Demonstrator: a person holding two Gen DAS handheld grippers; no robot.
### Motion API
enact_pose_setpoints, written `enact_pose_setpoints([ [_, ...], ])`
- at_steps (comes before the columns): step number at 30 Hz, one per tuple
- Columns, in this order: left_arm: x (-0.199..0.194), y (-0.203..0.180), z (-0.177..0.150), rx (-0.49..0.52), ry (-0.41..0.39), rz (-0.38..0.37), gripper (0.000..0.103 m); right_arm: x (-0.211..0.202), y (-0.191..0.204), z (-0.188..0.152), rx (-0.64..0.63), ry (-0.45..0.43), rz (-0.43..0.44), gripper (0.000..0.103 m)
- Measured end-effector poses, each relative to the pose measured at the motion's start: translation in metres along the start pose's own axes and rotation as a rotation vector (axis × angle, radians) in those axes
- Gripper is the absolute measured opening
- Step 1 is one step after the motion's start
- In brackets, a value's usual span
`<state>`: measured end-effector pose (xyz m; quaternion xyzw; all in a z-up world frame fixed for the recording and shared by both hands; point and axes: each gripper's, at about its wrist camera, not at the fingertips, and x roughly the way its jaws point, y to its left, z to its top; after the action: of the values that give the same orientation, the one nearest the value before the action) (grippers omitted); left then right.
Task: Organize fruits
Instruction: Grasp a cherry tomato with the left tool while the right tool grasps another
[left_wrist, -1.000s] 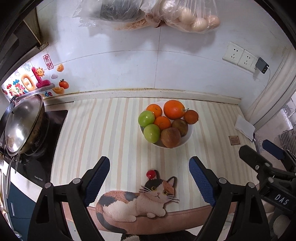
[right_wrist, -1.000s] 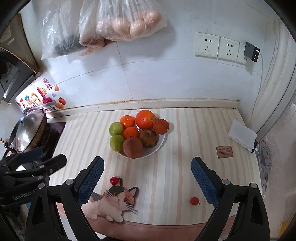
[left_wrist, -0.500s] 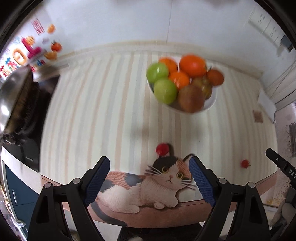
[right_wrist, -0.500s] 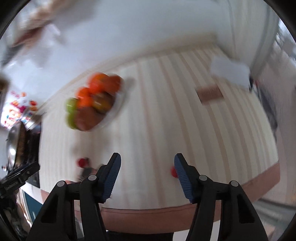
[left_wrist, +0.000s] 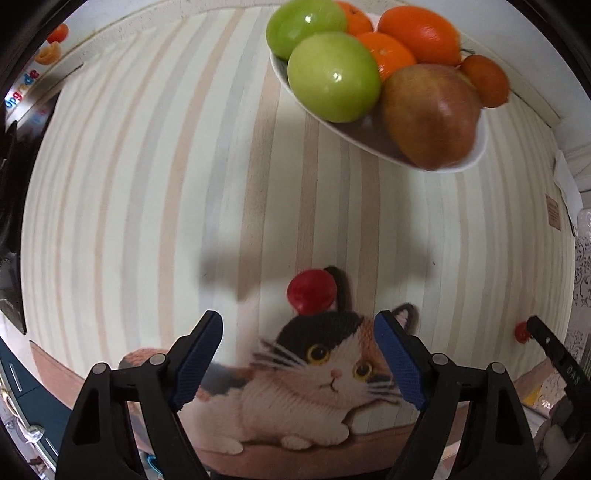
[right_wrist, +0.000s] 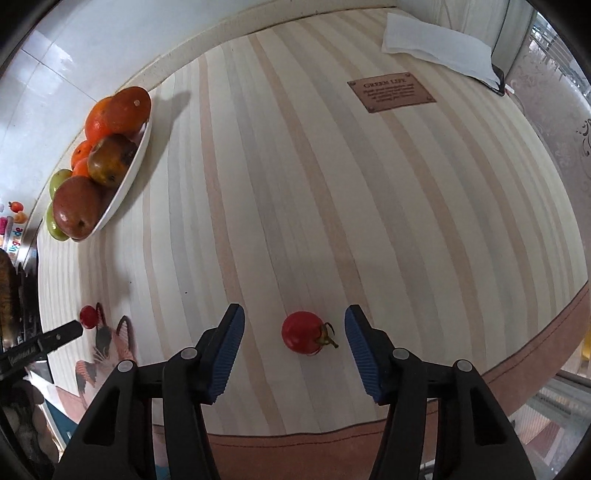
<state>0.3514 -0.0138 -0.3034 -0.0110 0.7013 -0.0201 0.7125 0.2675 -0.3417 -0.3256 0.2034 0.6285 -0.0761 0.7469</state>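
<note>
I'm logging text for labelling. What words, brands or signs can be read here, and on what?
"GREEN LIFE": heading on the brown patch sewn to the striped mat; the lines under it are too small to read.
"DAS": partly visible on the right hand-held gripper, seen from the left wrist.
Coloured sticker letters on the wall: blurred, not readable.
White print on the left hand-held gripper: too blurred.

Both fisheye views are bright and evenly lit from overhead, with straight stripes on the mat (left_wrist: 147, 206) bowing outward toward dark, rounded corners. A soft grey shadow (left_wrist: 236, 269) crosses the mat, and small white glints sit on the green apples (left_wrist: 334, 75). The fruit is slightly soft; the near fingers look sharp.
</note>
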Motion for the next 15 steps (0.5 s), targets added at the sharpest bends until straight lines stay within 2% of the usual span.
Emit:
enact_pose_setpoints([
  [1,0.003,-0.001,0.002,-0.001,0.002,-0.001,0.079,0.003,0.002,0.002,-0.002,0.004,-0.006,0.059],
  [3,0.011,-0.003,0.007,0.001,0.013,-0.003,0.061,0.007,0.002,0.002,-0.003,0.009,-0.015,0.058],
  [5,0.021,-0.007,0.009,0.01,0.043,-0.007,0.047,0.014,0.002,0.002,-0.01,0.021,-0.031,0.056],
  [7,0.019,-0.011,0.009,0.021,0.017,0.0,0.042,0.02,0.004,0.003,-0.017,0.026,-0.034,0.052],
  [9,0.019,-0.015,0.009,0.032,0.012,0.002,0.031,0.022,0.009,0.004,-0.037,0.017,-0.05,0.048],
  [10,0.018,-0.016,0.008,0.033,0.008,-0.001,0.028,0.022,0.01,0.004,-0.043,0.011,-0.054,0.046],
  [12,0.016,-0.019,0.008,0.034,0.003,-0.006,0.028,0.024,0.013,0.004,-0.062,0.003,-0.062,0.034],
  [15,0.012,-0.019,0.004,0.033,-0.012,-0.01,0.027,0.026,0.017,0.003,-0.07,-0.002,-0.053,0.027],
])
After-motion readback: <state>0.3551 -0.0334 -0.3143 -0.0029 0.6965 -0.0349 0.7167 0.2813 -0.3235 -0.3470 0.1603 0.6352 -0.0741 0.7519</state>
